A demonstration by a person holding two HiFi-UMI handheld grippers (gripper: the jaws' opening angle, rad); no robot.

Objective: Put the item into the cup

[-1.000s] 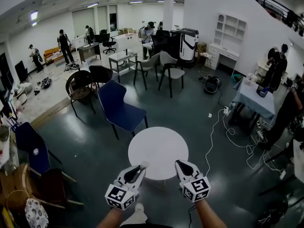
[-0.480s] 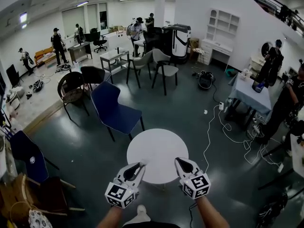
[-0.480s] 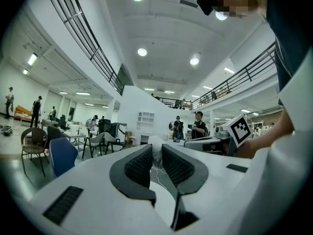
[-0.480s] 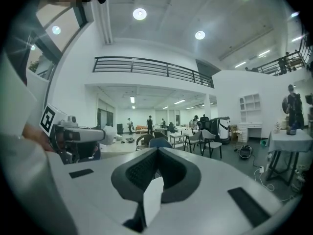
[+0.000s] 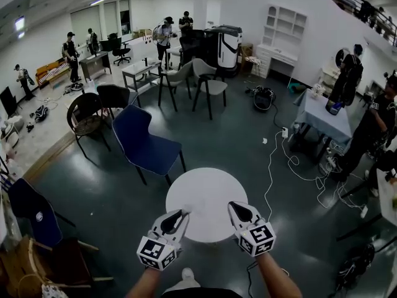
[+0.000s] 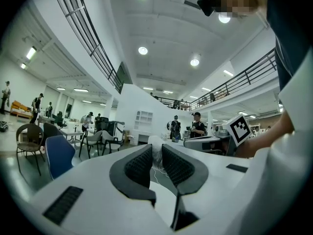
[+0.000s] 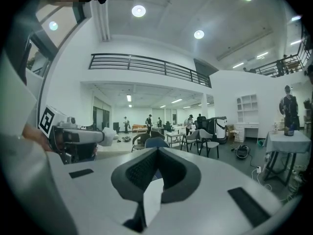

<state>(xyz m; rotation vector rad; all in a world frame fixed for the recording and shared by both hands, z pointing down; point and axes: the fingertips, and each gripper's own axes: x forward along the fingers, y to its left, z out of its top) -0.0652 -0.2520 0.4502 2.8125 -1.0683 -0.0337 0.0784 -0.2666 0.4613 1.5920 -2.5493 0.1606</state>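
Left gripper (image 6: 157,150), jaws pinching a crumpled white item (image 6: 156,156); right gripper (image 7: 157,151), jaws pressed together, empty; both over the near edge of the round white table (image 5: 208,191); no cup visible, so locate it before releasing.

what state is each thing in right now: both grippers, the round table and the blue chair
left gripper, jaws shut on a white crumpled item
right gripper, jaws shut, nothing between them
round white table, standing upright
blue chair, upright, nobody sitting on it
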